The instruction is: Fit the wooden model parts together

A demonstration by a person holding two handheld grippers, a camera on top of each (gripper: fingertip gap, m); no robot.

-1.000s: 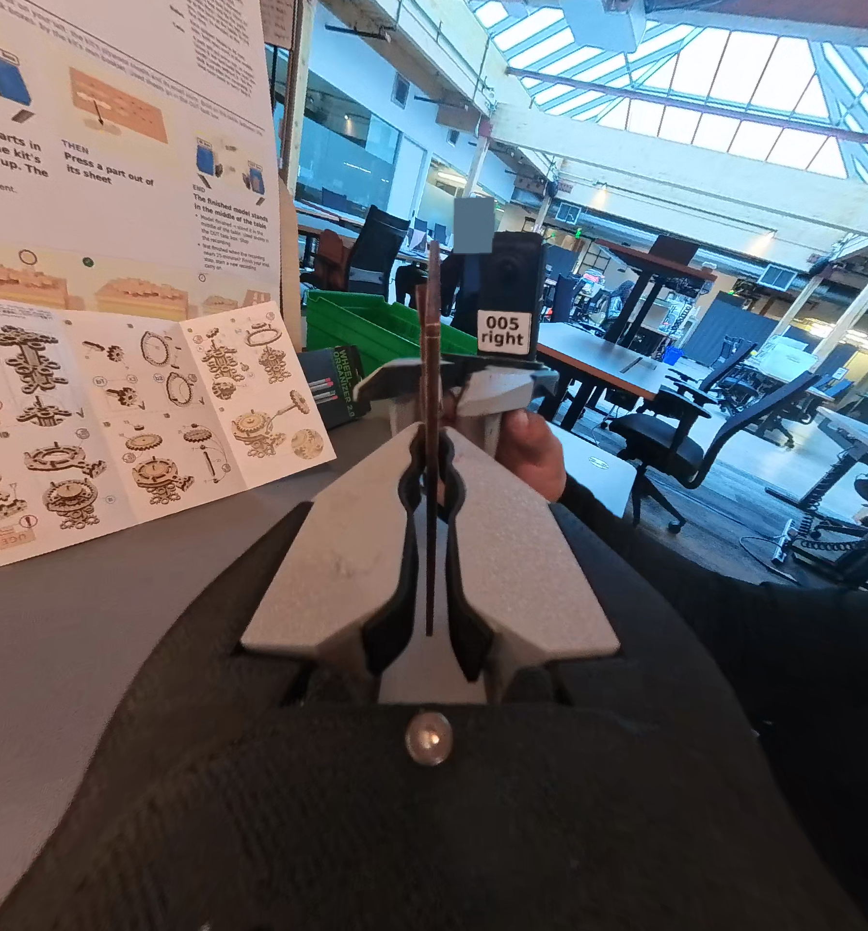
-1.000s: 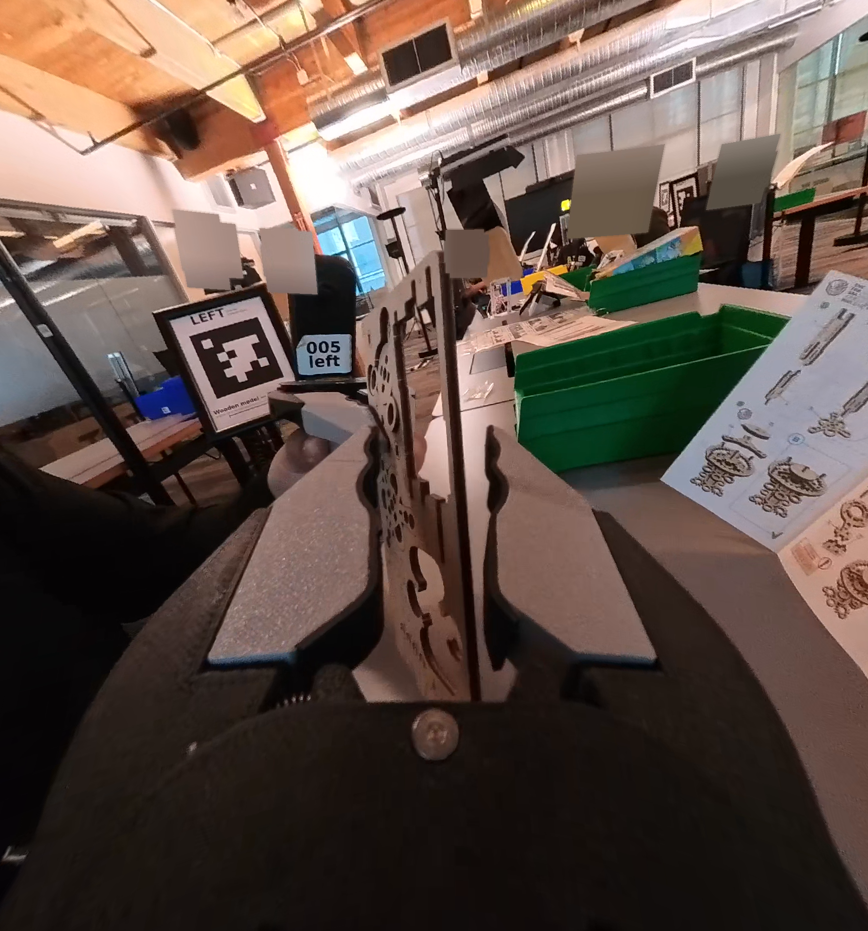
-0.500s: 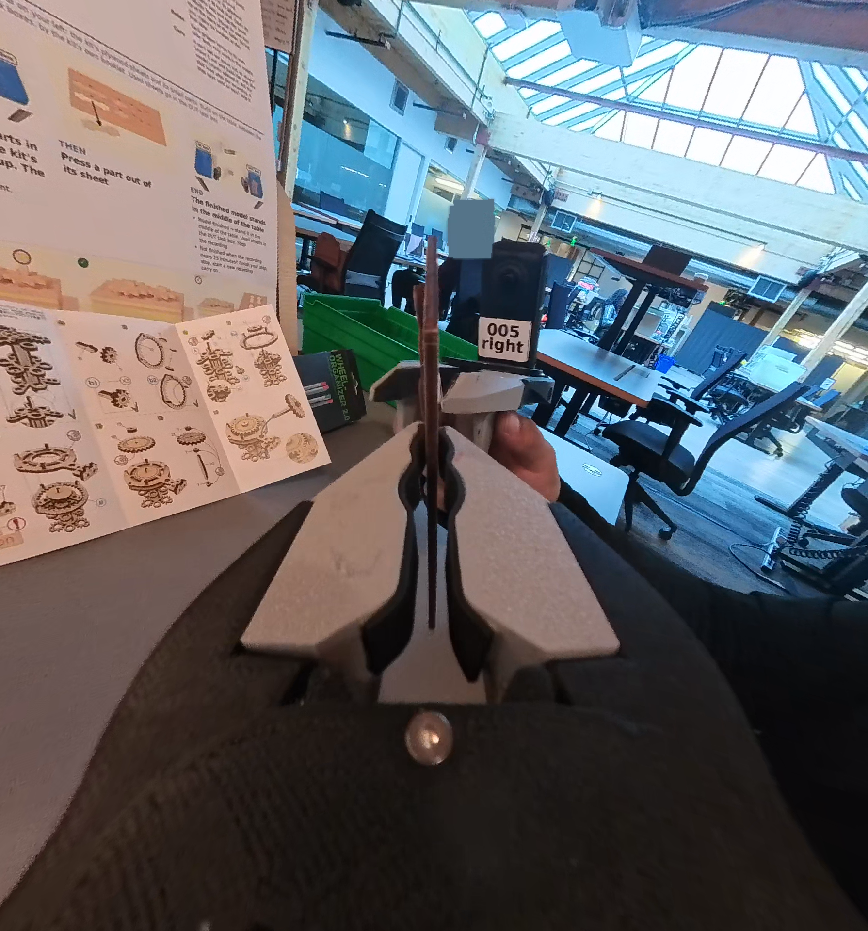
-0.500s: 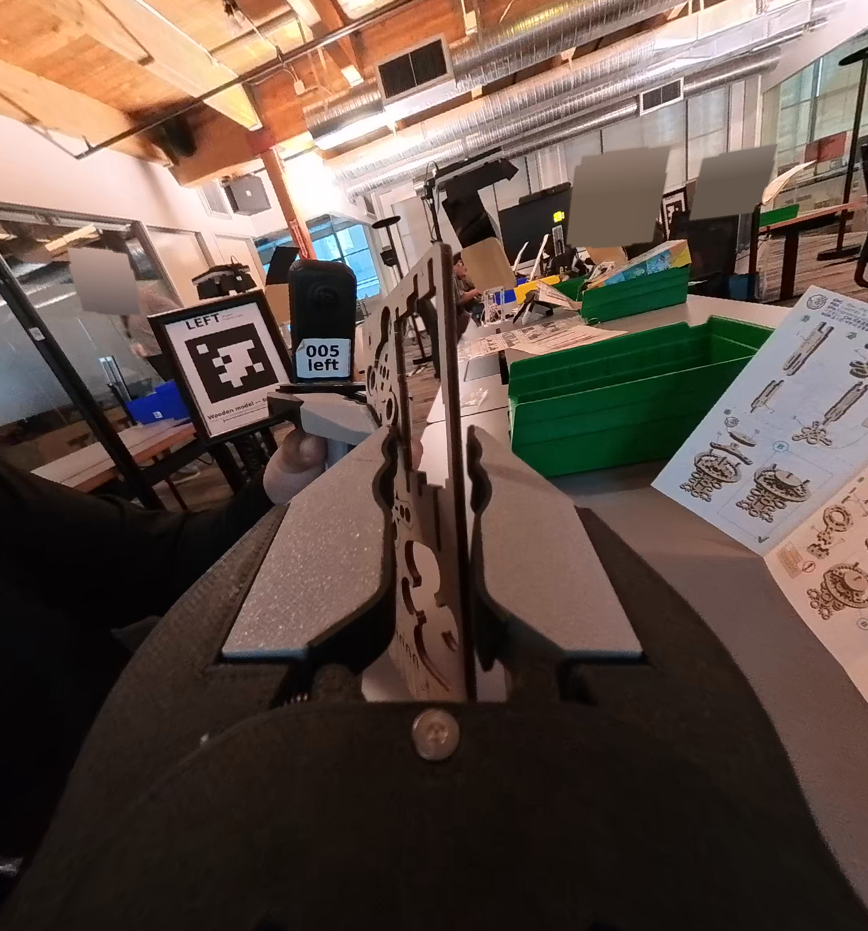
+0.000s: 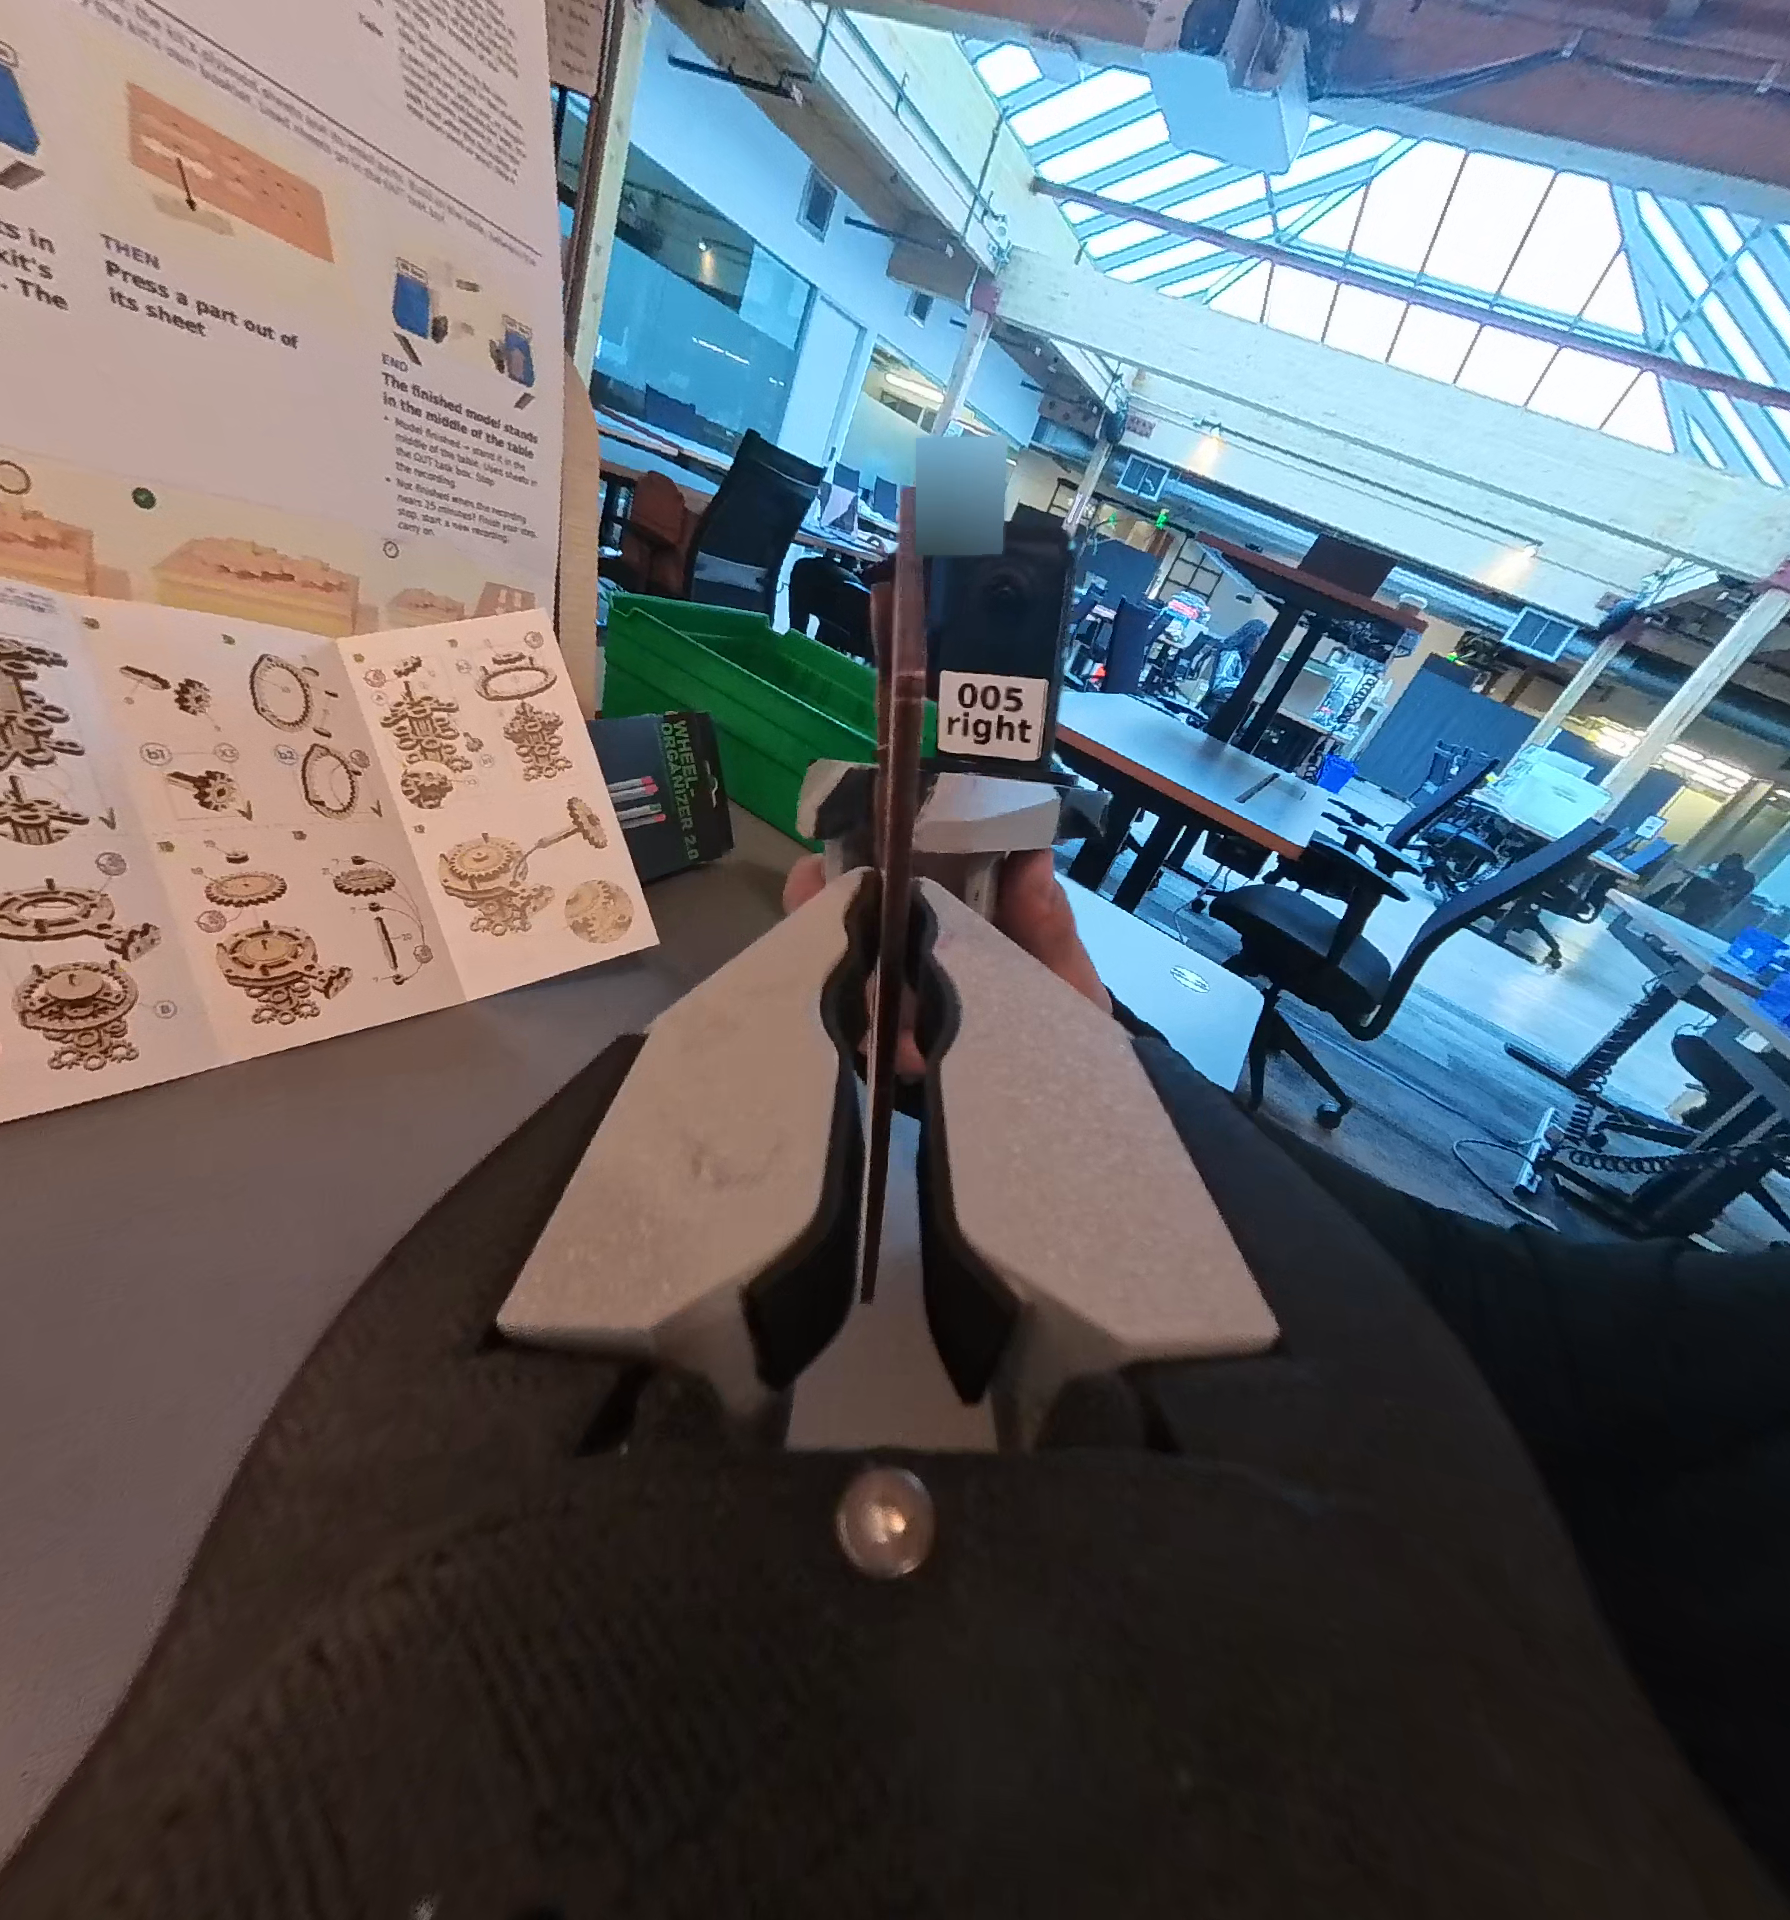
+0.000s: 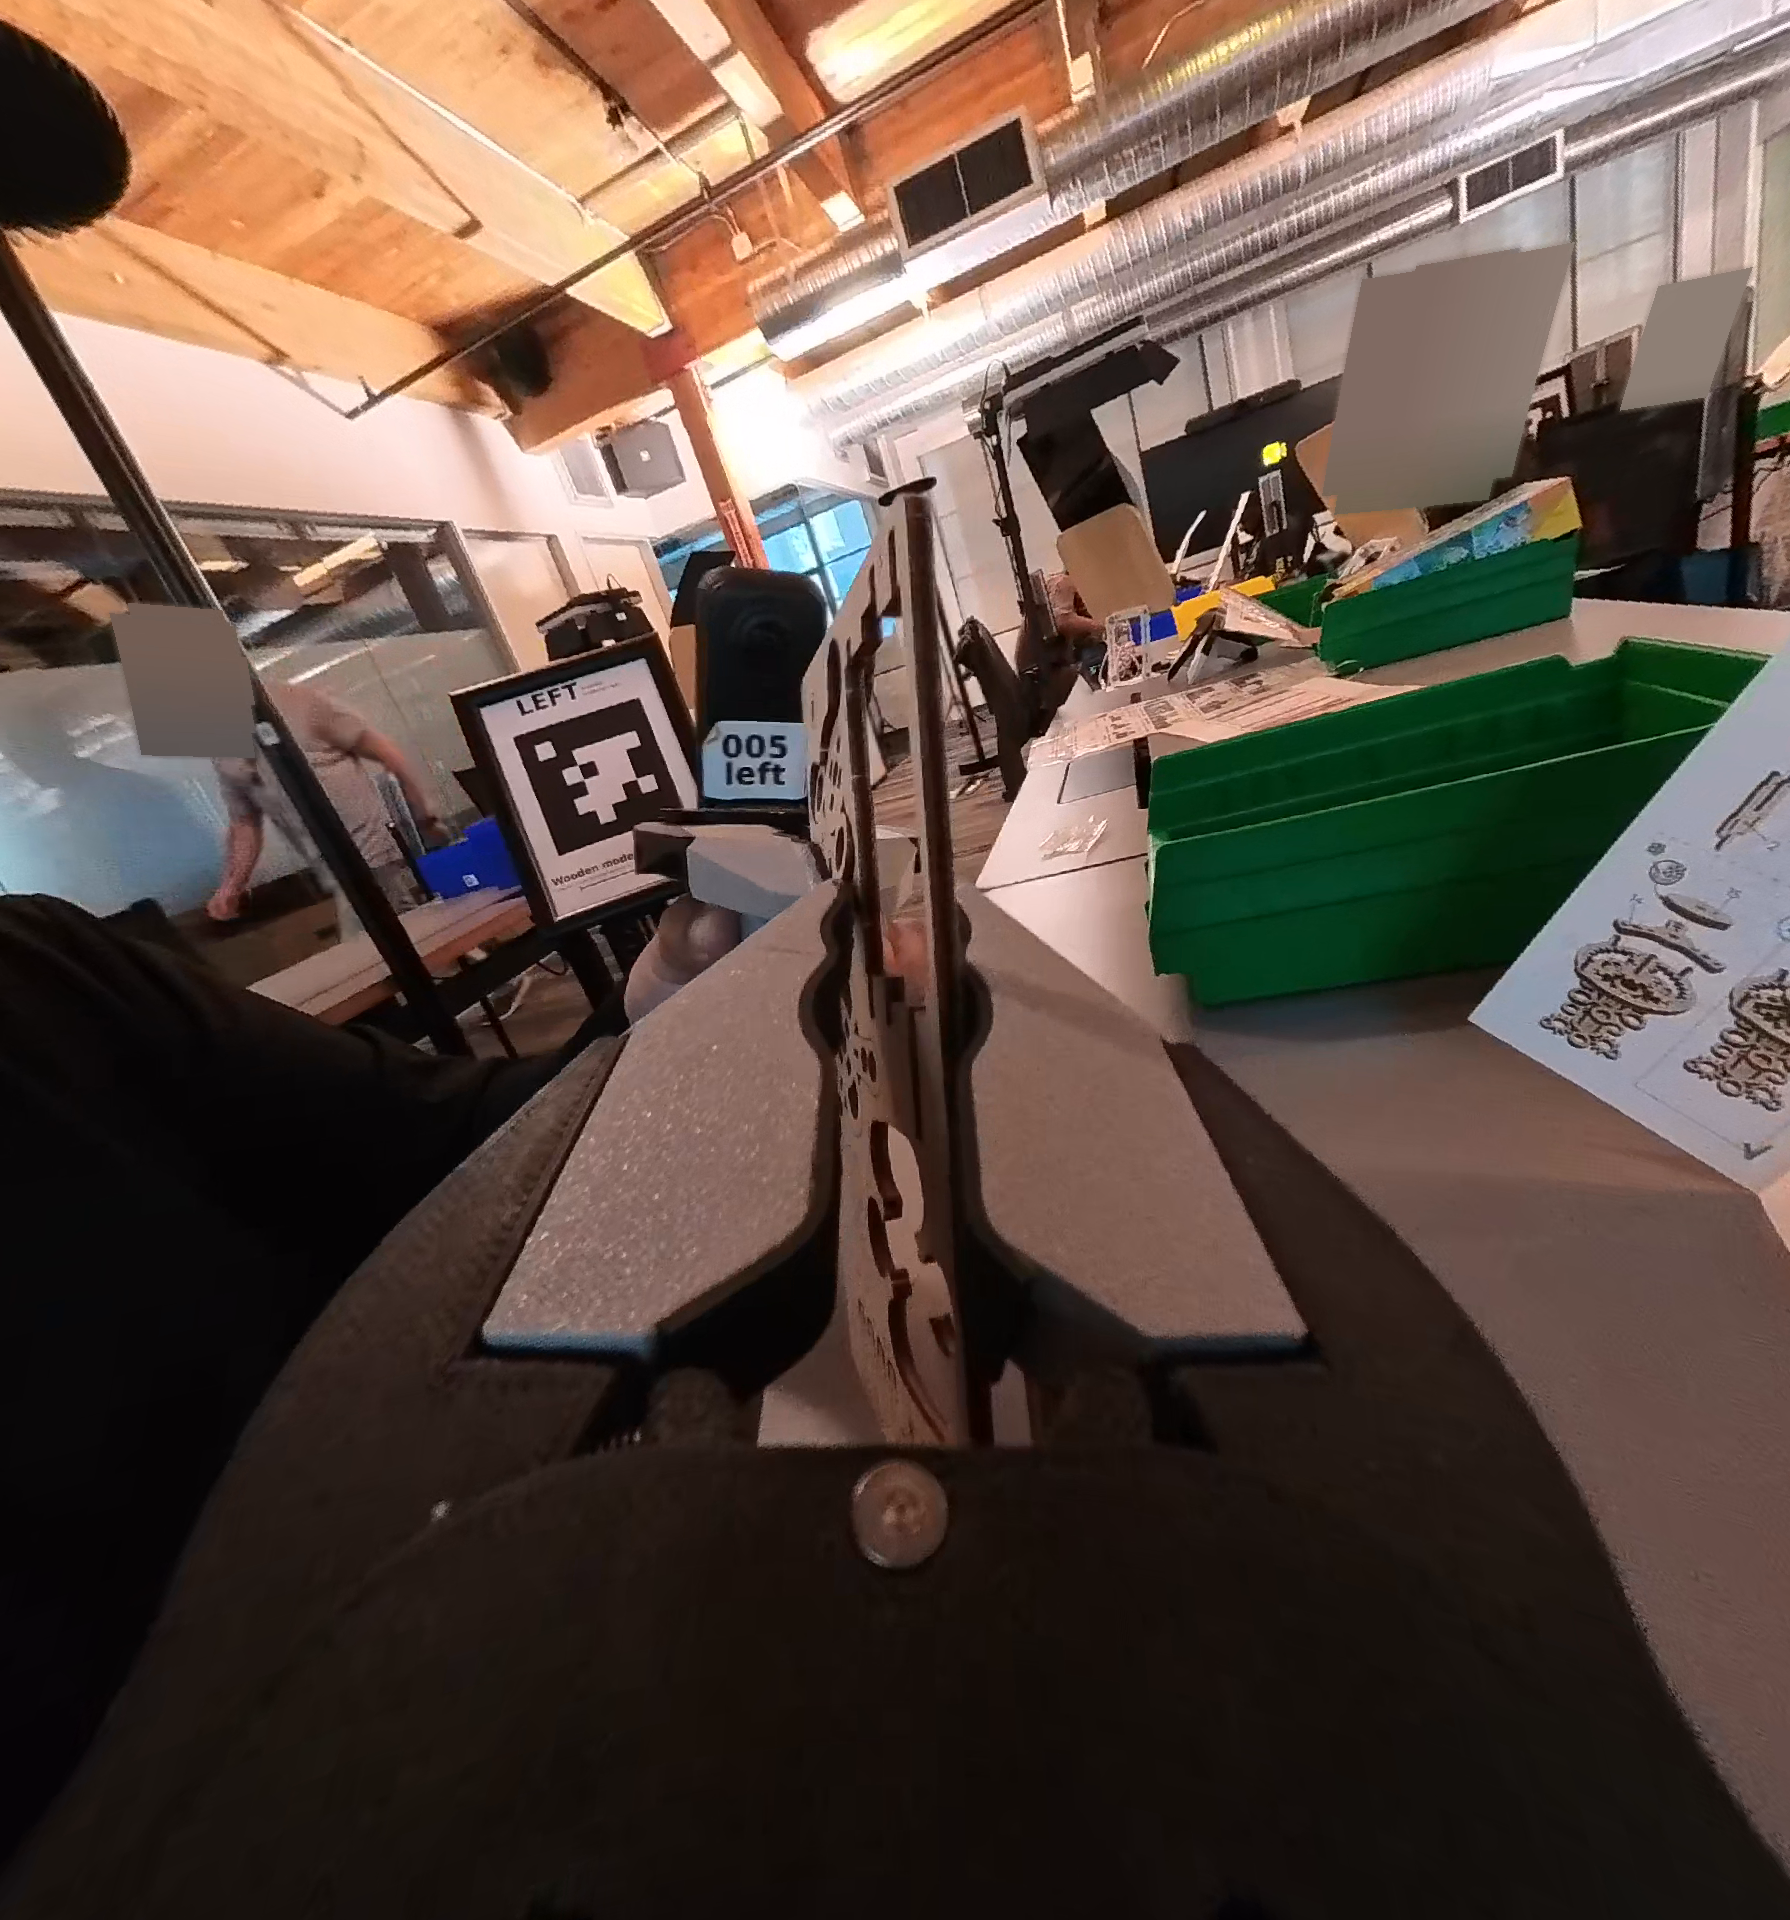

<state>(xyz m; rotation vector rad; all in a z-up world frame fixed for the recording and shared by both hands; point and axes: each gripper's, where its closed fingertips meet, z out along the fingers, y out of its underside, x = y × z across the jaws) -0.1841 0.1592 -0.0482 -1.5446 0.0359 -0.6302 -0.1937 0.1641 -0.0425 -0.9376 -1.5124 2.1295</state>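
Observation:
A thin wooden sheet with cut-out model parts is held between both grippers, upright and edge-on. In the left wrist view the sheet (image 5: 896, 727) shows as a dark thin edge, and my left gripper (image 5: 891, 904) is shut on its near end. My right gripper (image 5: 886, 821) grips the far end, with a hand behind it. In the right wrist view the sheet (image 6: 896, 1174) shows its cut-out face. My right gripper (image 6: 896, 914) is shut on it, and the left gripper (image 6: 855, 857) holds the far end.
An unfolded instruction leaflet (image 5: 247, 831) leans against a poster (image 5: 247, 260) on the grey table (image 5: 143, 1299). A green bin (image 5: 725, 686) and a small black box (image 5: 662, 800) stand behind. The right wrist view shows the bin (image 6: 1390, 831), leaflet (image 6: 1701, 935) and a framed marker sign (image 6: 600, 779). The tips of both grippers are at nearly the same place.
Both grippers stay shut on the sheet. The pair has tilted slightly with the sheet, and the right wrist view now looks a little higher and more to the left.

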